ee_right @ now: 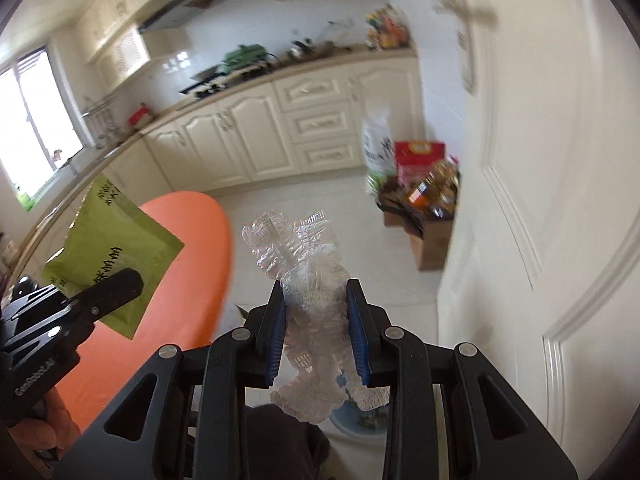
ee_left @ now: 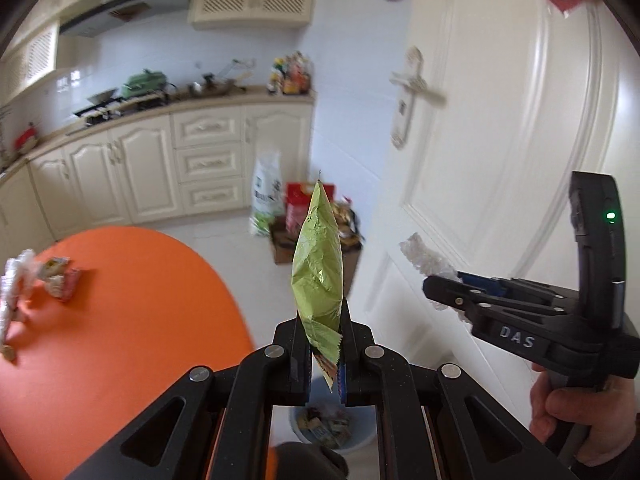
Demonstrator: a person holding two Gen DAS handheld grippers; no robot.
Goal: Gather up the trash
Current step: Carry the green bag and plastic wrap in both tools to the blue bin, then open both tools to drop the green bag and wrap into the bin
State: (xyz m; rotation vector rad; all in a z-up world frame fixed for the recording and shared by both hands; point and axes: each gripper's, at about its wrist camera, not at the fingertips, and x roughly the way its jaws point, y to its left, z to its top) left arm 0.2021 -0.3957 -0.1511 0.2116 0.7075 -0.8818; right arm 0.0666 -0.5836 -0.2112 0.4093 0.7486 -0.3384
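— Holding steady, we have the left tongs [ee_left: 325, 334] clamped on the green snack packet [ee_left: 320, 256], its long axis standing up out of the jaws toward the middle of the frame.

— And our right tongs [ee_right: 316, 312] are pinched on the crumpled clear plastic wrap [ee_right: 298, 256], which spills out above and below the blue pads [ee_right: 357, 332].

— What the drop turns on: the blue bin [ee_left: 360, 426] sits at the bottom centre of both wrist views, below and just behind the fingertips, already holding scraps. We judge both loads need to come over its mouth before letting go; neither is clearly nearer.

— Both tongs angle downward, and a hand [ee_left: 576, 416] grips the right handle at the lower right.

— More wrappers [ee_left: 56, 278] lie on the orange desk [ee_left: 120, 320] at the left.
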